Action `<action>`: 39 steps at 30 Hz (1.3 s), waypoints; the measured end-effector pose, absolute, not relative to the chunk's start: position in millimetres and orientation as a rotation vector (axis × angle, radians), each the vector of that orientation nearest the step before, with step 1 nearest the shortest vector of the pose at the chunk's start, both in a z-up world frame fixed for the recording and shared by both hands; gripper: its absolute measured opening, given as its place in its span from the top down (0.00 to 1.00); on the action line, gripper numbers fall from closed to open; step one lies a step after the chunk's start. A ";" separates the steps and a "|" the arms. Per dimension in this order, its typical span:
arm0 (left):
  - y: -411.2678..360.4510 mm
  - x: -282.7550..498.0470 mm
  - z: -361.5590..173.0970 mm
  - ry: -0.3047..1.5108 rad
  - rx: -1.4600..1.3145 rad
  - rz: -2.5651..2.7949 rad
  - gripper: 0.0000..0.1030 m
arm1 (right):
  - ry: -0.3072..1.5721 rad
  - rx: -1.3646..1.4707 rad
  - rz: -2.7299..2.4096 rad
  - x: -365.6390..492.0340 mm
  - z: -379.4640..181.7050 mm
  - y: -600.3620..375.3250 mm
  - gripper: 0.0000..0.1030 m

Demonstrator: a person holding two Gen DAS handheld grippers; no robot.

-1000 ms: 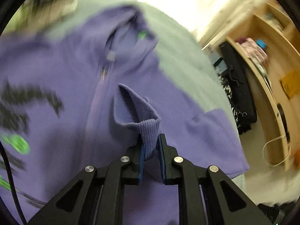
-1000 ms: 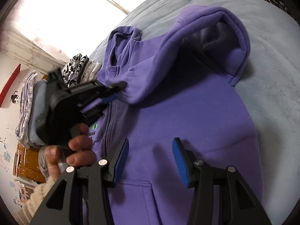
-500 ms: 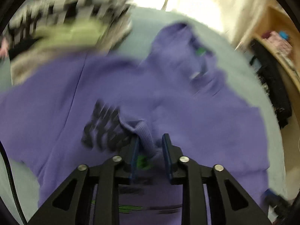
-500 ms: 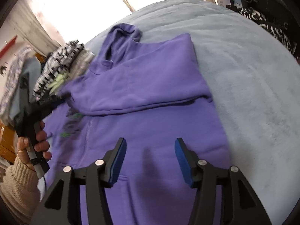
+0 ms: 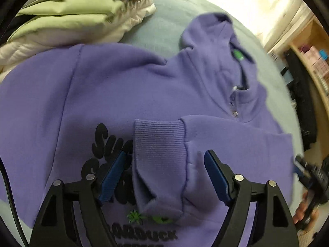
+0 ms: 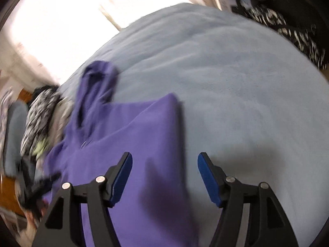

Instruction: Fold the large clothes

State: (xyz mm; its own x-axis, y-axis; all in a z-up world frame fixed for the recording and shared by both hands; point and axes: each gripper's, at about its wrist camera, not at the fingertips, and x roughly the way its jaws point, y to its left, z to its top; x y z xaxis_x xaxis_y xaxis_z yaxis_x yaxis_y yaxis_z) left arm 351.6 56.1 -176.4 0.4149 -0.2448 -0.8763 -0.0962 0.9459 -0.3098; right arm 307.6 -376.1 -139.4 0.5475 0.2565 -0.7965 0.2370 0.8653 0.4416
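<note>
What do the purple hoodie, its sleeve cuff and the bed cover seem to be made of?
Purple hoodie: probably a cotton-blend sweatshirt knit, matte; it drapes in soft folds with stitched seams.
Sleeve cuff: rib knit, shown by fine parallel ridges; it lies between the opening jaws of the left gripper, not pressed.
Bed cover: likely plush fleece, pale blue-grey, with a fuzzy, softly rippled surface.

Purple hoodie (image 5: 127, 94) on a pale blue-grey blanket (image 6: 236, 82)

The hoodie carries black lettering (image 5: 102, 144) and small bright green marks (image 5: 135, 217), with a green neck label (image 5: 238, 55) at 1 o'clock. At 11 o'clock lie folded light green (image 5: 67, 10) and white clothes (image 5: 61, 43). The gripper pads (image 5: 216, 177) are blue.
</note>
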 end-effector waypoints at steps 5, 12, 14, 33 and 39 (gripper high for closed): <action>44.6 348.9 -164.2 1.057 -0.237 -0.110 0.79 | 1.026 0.606 0.070 325.5 -158.8 -375.8 0.88; 63.3 344.8 -173.4 1.039 -0.205 -0.028 0.90 | 0.995 0.417 -0.063 309.4 -146.4 -356.8 0.70; 68.4 336.6 -162.9 1.021 -0.211 -0.032 0.85 | 0.974 0.417 -0.048 294.1 -131.9 -351.7 0.70; -16.3 282.9 -168.3 1.044 -0.125 -0.137 0.82 | 1.022 0.194 0.058 225.7 -140.1 -235.0 0.78; 5.3 285.3 -168.5 1.063 -0.201 -0.181 0.87 | 1.007 0.363 -0.046 197.3 -146.0 -329.5 0.99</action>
